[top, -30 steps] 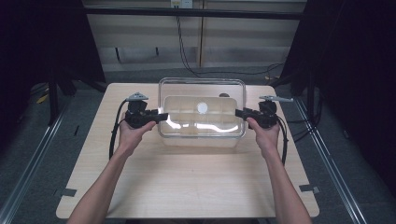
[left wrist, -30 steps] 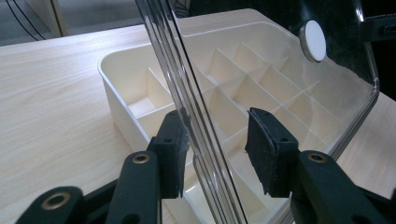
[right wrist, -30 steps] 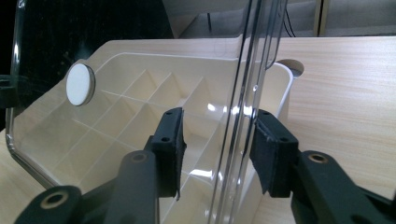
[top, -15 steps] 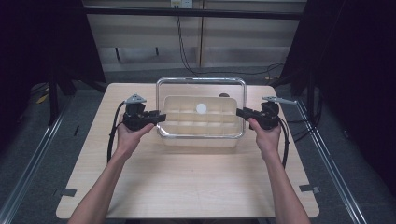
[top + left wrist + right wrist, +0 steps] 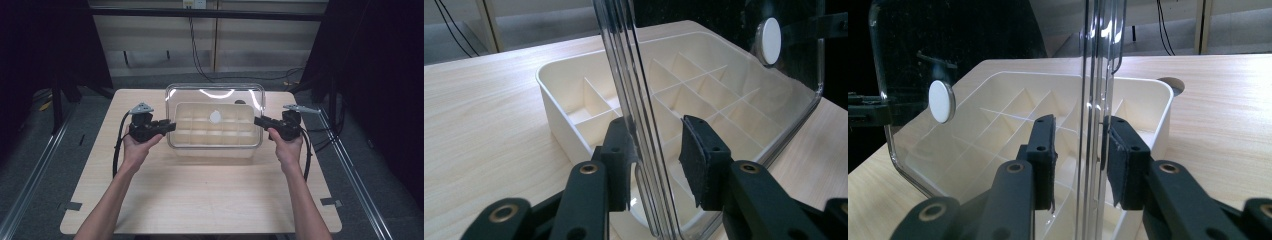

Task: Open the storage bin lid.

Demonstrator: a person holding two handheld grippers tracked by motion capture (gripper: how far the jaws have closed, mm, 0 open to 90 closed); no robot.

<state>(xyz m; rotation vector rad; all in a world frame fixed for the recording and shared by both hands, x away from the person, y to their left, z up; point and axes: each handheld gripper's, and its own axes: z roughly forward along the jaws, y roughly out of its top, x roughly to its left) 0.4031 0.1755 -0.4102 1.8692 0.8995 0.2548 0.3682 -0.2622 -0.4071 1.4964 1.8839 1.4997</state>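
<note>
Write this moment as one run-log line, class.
left tool: straddles clear lid edge | right tool: same | lid raised above cream divided tray

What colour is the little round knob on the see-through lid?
White. The knob on the clear lid shows best in the right gripper view.

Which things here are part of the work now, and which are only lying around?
Part of the work:
- clear lid, lifted above the tray
- cream divided tray, on the table
- left tool and right tool, one at each lid edge

Only lying around:
- black cables on the floor behind the table
</note>
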